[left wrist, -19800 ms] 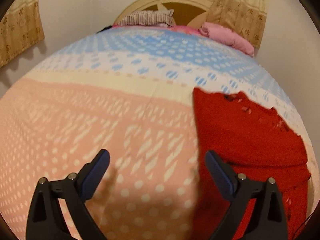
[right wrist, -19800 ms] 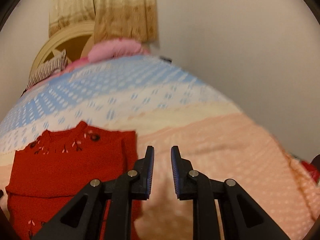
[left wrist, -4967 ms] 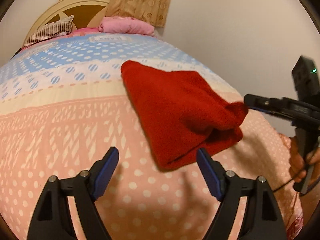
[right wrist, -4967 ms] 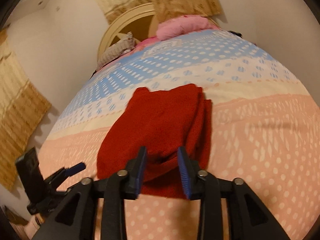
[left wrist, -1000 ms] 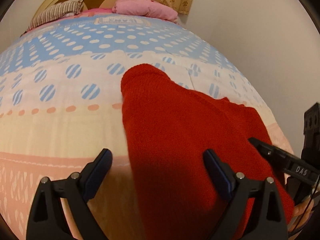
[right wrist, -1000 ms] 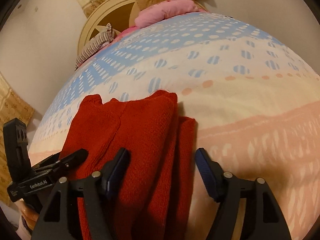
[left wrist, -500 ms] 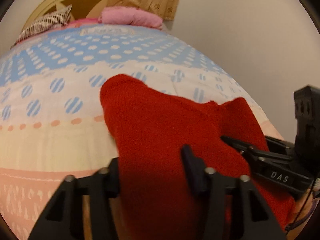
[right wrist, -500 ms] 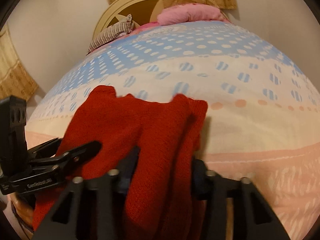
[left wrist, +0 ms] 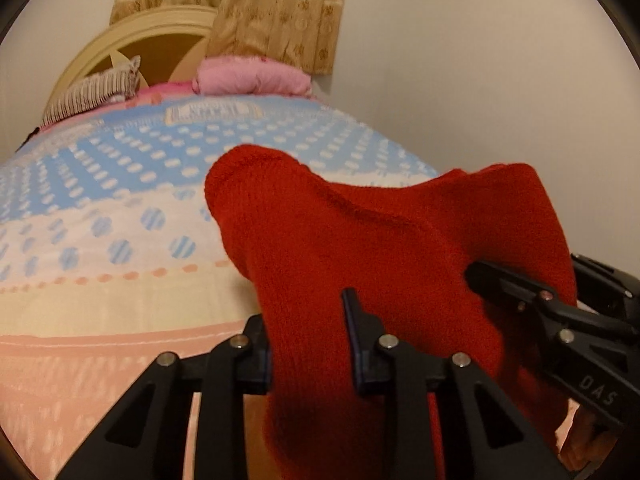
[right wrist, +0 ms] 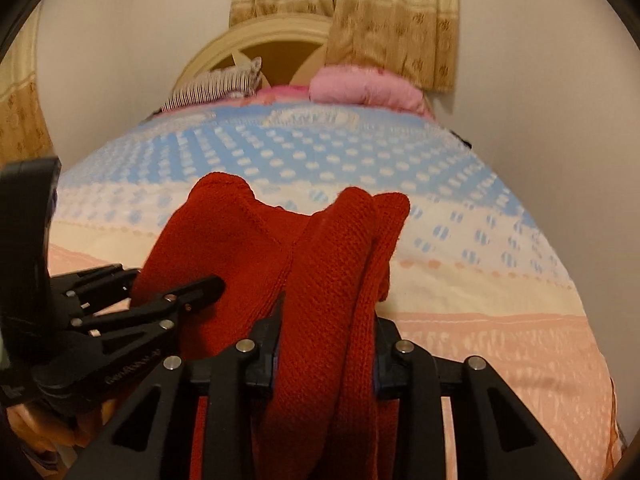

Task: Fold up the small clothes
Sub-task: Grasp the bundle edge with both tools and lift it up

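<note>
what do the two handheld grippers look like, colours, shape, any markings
Both are matte black plastic with triangular cut-outs in the finger arms and silver rivets at the joints. The left gripper and right gripper carry dark blue pads on the inner faces. Seen side-on in the left view, the right gripper's body bears pale lettering, DAS.

Red knit sweater [left wrist: 360,240], folded into several thick layers. One bunched edge sits between the left gripper [left wrist: 308,344] jaws, the opposite edge between the right gripper [right wrist: 326,352] jaws; both pairs closing on it. The span between them sags slightly. Far corners stick up ahead of the jaws; lower part hangs below them.
</note>
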A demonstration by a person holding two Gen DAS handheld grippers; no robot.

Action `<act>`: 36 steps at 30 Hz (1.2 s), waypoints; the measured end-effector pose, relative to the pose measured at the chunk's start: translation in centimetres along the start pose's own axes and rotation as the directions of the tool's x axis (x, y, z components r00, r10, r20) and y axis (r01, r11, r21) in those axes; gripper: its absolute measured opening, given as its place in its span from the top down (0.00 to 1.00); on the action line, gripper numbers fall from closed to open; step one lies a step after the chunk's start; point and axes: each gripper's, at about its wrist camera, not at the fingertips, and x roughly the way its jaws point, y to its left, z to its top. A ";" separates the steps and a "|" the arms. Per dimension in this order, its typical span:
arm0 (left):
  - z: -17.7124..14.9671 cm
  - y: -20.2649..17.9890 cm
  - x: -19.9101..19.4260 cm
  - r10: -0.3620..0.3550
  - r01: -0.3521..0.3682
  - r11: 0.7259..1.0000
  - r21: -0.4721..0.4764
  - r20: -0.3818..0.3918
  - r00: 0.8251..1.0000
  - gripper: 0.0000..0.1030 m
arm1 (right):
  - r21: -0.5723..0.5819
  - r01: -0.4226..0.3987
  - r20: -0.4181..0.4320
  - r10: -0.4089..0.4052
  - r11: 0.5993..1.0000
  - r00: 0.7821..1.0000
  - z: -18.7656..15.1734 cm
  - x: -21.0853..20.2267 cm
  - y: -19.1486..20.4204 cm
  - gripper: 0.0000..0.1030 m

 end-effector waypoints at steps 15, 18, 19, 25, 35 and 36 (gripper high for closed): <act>-1.5 0.9 -9.3 0.004 -0.003 1.000 -0.009 0.090 0.996 0.74 | 0.056 -0.014 0.188 0.003 0.998 0.982 -1.2 -11.2 5.4 0.69; -1.6 1.0 -10.0 0.005 -0.004 1.000 -0.007 0.097 0.995 0.75 | 0.072 -0.019 0.199 0.004 0.997 0.980 -1.4 -12.0 5.6 0.69; -1.6 1.0 -10.2 0.004 -0.004 1.000 -0.006 0.099 0.995 0.75 | 0.080 -0.025 0.202 0.008 0.997 0.979 -1.4 -12.4 5.6 0.69; -1.7 1.2 -12.0 -0.011 0.013 1.000 -0.016 0.121 0.993 0.75 | 0.088 -0.035 0.232 0.014 0.995 0.973 -2.1 -14.8 6.3 0.69; -1.7 -0.6 -16.6 -0.068 0.062 0.997 0.039 0.161 0.985 0.76 | 0.071 -0.045 0.293 0.022 0.996 0.956 -3.0 -20.7 7.3 0.70; -1.8 -1.1 -16.9 -0.076 0.069 0.996 0.051 0.163 0.984 0.76 | 0.066 -0.037 0.304 0.015 0.997 0.953 -3.1 -21.6 7.2 0.70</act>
